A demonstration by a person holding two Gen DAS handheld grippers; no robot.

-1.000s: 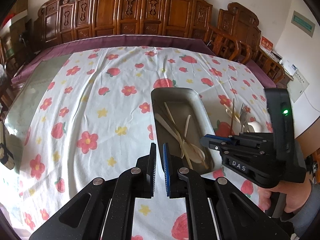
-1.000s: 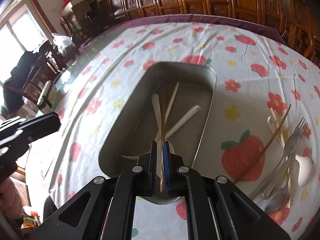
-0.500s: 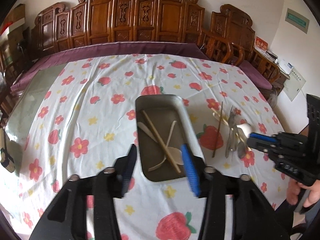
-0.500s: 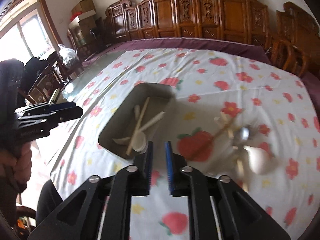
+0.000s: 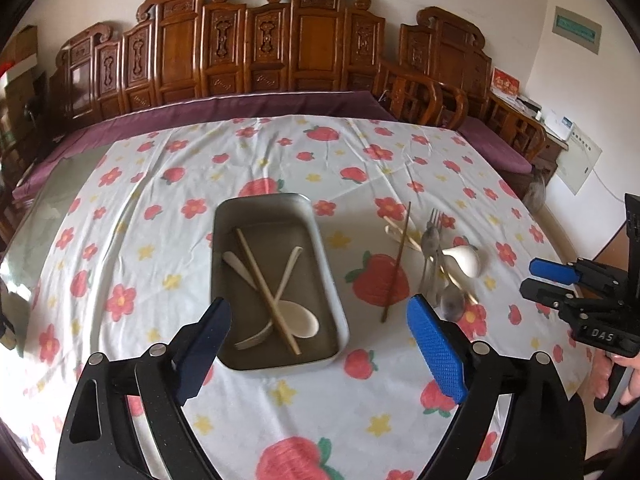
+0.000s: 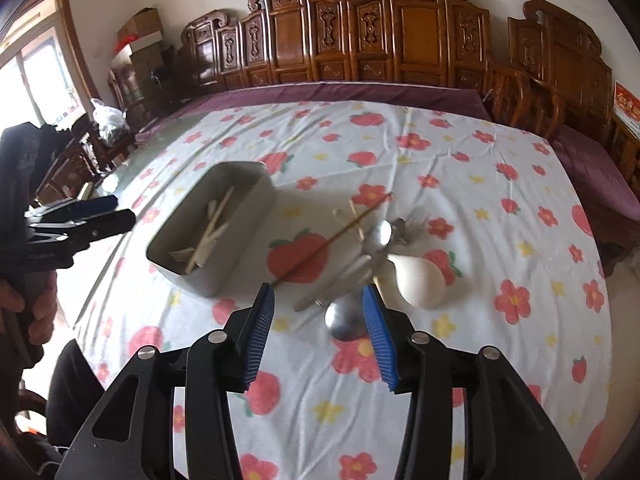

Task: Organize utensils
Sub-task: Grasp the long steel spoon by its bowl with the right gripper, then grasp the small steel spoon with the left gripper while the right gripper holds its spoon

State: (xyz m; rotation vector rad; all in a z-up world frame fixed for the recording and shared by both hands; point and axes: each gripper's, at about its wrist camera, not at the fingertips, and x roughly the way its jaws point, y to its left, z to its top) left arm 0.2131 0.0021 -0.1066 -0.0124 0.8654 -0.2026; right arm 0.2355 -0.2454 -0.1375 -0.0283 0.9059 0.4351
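A grey metal tray (image 5: 324, 252) (image 6: 256, 216) sits mid-table and holds a chopstick (image 5: 266, 290) and pale wooden spoons (image 5: 298, 320). To its right lie a dark chopstick (image 5: 396, 266) (image 6: 332, 236), a metal fork (image 5: 430, 240) (image 6: 412, 218), metal spoons (image 5: 452, 302) (image 6: 346, 320) and a white ceramic spoon (image 5: 466, 260) (image 6: 420, 278). My left gripper (image 5: 318, 314) is open and empty above the tray's near end. My right gripper (image 6: 318, 304) is open and empty, just short of the loose utensils.
A flower and strawberry tablecloth (image 5: 168, 216) covers the table. Carved wooden chairs (image 5: 280, 48) line the far side and right. Bare glass tabletop (image 5: 48, 200) shows at the left. The right gripper also shows at the right edge of the left wrist view (image 5: 552, 280).
My right gripper let go of a chopstick in the tray, pulled back, swung right toward the loose utensils and opened. My left gripper rose, drew back and opened wide.
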